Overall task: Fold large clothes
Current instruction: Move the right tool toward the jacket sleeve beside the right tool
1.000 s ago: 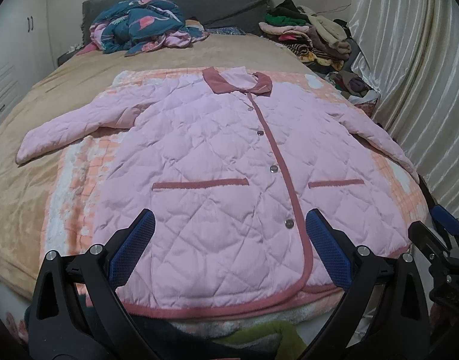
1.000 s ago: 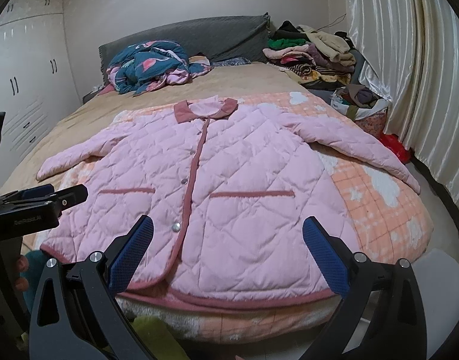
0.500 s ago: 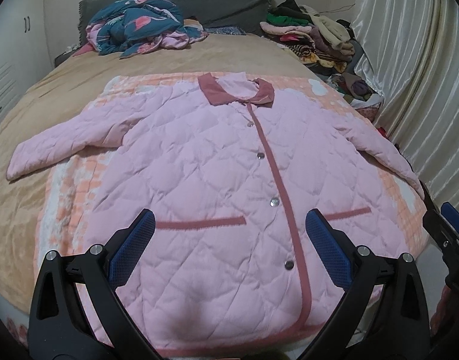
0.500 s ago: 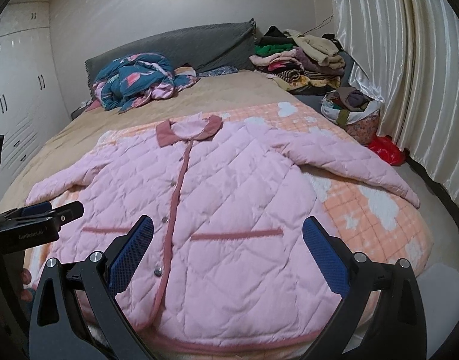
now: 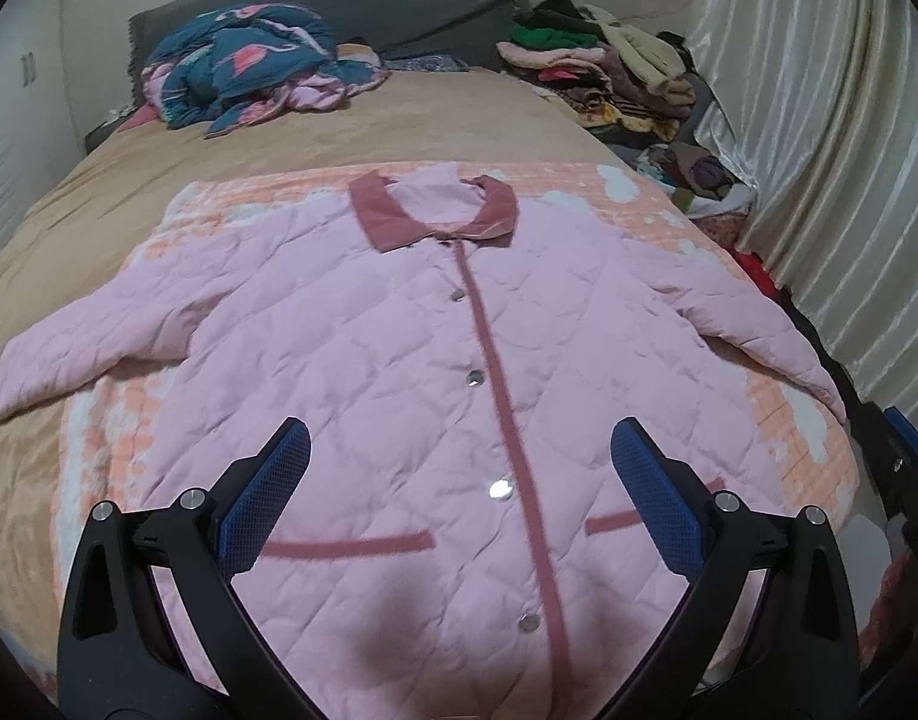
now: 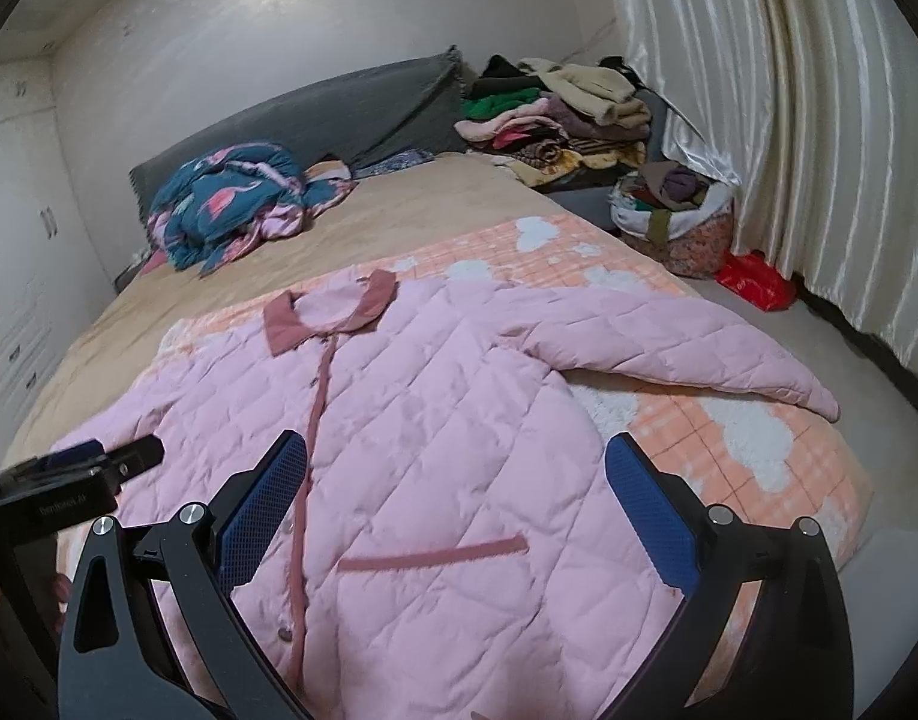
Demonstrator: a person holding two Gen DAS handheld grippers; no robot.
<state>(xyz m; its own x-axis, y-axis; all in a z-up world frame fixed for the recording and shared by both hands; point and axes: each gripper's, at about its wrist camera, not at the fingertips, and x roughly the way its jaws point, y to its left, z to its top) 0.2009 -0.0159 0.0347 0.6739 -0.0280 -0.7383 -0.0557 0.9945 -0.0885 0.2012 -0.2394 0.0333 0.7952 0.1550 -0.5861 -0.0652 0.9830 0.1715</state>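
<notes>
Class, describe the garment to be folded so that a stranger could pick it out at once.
On the bed, over the orange checked blanket, a pink quilted jacket lies flat, sleeves spread. Unlike the crumpled teal bundle, it has a dusty-rose collar.

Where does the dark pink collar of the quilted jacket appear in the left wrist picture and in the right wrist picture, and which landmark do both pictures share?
Left wrist view: the dark pink collar lies just above the middle, at the top of the pink jacket.
Right wrist view: the collar lies left of the middle, a little above half height.
Shared landmark: the blue patterned bedding heaped near the grey headboard.
</notes>
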